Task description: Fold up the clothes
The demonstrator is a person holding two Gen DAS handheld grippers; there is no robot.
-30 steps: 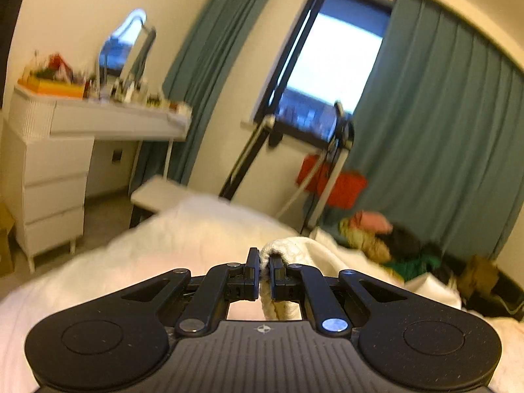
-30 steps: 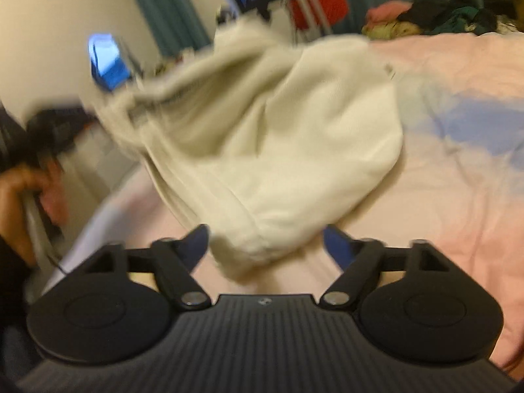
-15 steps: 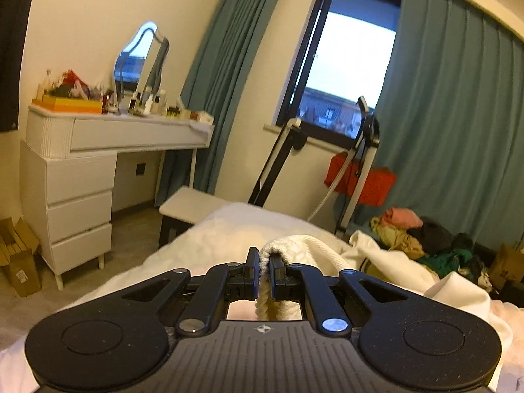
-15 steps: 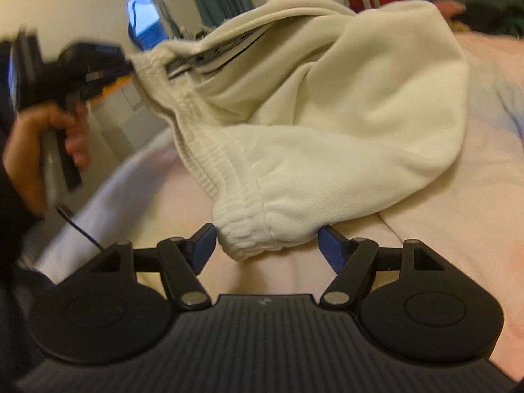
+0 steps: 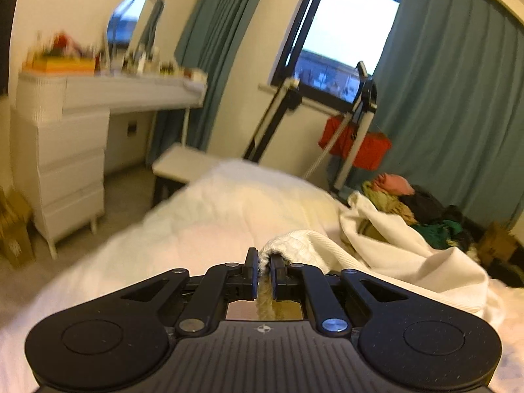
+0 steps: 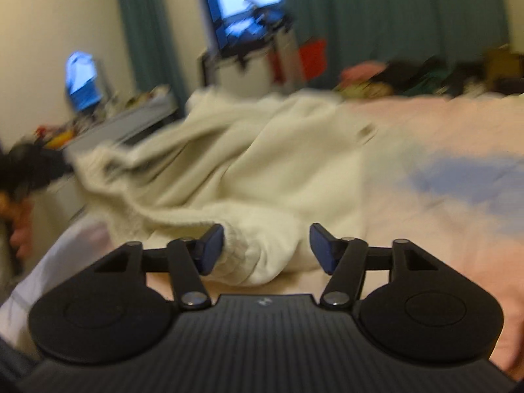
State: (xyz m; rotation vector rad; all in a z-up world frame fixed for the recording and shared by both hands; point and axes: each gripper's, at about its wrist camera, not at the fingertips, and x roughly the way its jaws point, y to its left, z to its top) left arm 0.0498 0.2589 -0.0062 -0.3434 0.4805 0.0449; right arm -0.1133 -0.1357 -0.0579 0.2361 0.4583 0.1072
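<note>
Over the pale pink bed [image 6: 442, 150], the left claw [image 5: 262, 267] pinched the cream knit garment's [image 6: 262, 170] ribbed hem; the right claw [image 6: 267, 245] gaped wide around a fold at 12 o'clock.

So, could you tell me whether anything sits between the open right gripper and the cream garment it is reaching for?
Nothing visible does. The right gripper is open with the cream garment's ribbed hem already between its fingers, while the left gripper pinches another edge.
</note>
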